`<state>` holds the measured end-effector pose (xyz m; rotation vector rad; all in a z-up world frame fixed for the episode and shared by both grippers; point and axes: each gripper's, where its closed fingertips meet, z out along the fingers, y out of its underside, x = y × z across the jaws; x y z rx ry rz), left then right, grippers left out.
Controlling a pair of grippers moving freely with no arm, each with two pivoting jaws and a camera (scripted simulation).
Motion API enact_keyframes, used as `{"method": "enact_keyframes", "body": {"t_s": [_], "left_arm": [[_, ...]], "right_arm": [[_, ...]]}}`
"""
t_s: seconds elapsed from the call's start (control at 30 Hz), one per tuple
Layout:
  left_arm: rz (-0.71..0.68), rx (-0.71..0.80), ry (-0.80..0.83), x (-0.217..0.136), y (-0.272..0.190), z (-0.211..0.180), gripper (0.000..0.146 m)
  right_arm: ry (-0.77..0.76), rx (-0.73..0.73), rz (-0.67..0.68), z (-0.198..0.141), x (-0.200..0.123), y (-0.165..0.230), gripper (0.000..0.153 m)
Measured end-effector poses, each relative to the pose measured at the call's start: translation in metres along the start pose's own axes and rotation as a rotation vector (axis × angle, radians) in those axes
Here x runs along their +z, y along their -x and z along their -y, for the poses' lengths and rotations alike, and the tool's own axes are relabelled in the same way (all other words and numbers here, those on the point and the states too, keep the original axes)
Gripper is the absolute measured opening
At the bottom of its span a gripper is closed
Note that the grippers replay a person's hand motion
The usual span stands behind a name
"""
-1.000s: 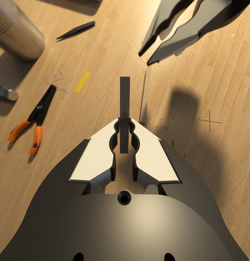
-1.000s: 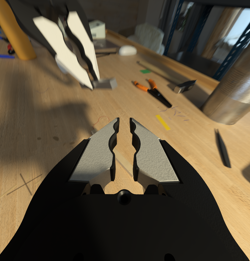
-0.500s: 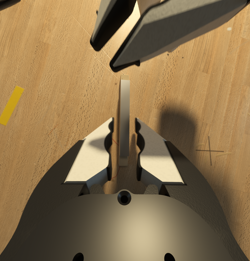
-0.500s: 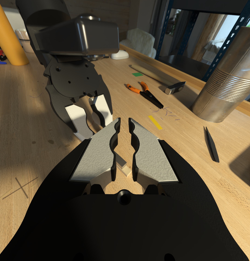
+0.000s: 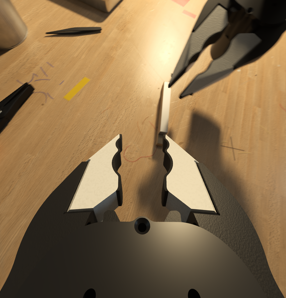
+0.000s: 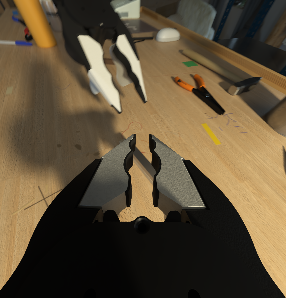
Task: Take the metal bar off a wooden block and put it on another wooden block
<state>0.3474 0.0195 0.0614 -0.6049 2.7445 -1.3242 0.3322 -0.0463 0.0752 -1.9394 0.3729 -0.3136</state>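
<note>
On wooden block point(image 5: 158, 141), pale slim metal bar point(image 5: 165, 109), lying flat

Left gripper point(image 5: 142, 137): dark grey-brown rounded body, pebbled texture at edges, one round recessed screw hole at centre front, two oval holes near bottom edge. Fingers point(image 5: 97, 180) cream-white, flat, tapering to points; inner edges black and wavy.

Right gripper point(image 6: 142, 137): black body, same shape, black centre knob. Fingers point(image 6: 110, 177) grey, grainy, black scalloped inner edges.
</note>
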Motion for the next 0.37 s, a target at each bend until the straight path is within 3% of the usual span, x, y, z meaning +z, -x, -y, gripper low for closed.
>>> {"method": "enact_keyframes", "body": {"t_s": [0.13,0.23,0.37], "left_arm": [[-0.003,-0.011,-0.020,-0.006,0.013,-0.012,0.050],[-0.098,-0.094,-0.033,-0.005,0.014,-0.019,0.046],[-0.061,-0.086,0.006,-0.002,0.017,-0.025,0.037]], "right_arm": [[0.095,-0.060,0.038,-0.007,0.023,0.028,0.015],[0.168,-0.095,-0.001,-0.018,0.040,0.031,0.015],[0.227,-0.115,-0.010,-0.029,0.052,0.029,0.016]]}}
